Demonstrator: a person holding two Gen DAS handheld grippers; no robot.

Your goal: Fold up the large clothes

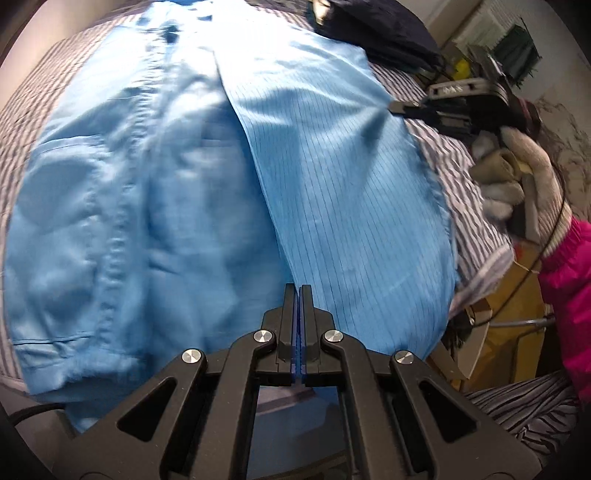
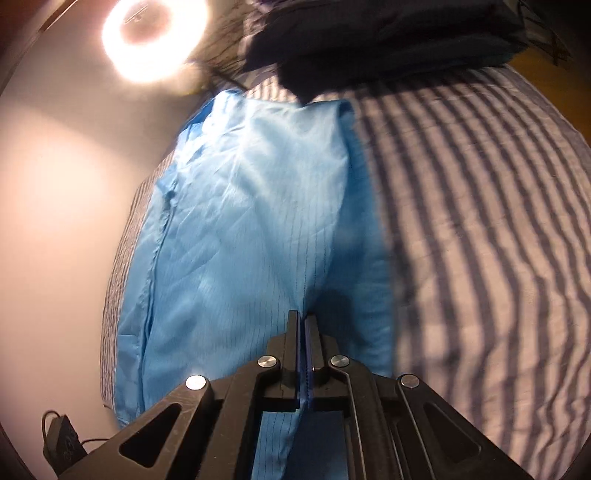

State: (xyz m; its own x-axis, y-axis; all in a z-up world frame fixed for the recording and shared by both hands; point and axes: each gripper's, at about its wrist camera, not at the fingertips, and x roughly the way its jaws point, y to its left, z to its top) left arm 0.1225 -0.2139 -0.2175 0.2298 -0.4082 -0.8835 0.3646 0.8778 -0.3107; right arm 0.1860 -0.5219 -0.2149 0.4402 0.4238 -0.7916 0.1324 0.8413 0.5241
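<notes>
Left hand-held gripper point(image 1: 299, 291): clamped on blue garment point(image 1: 332, 184)
Right hand-held gripper point(image 2: 303, 319): pinching garment fold
Bed point(image 2: 480, 221): striped sheet beyond both, dark clothes point(image 2: 388, 37) farther ahead

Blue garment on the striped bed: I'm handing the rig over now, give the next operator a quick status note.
Left gripper: shut, pinching the edge of the light blue garment.
Right gripper: shut on a fold of the same garment, also visible at the cloth's far edge in the left view.
Garment lies spread on the striped bed cover; one panel is already laid over the middle. A dark garment pile sits at the far end.
Left: carry the gripped edges across, flatten, finish the folds.
</notes>
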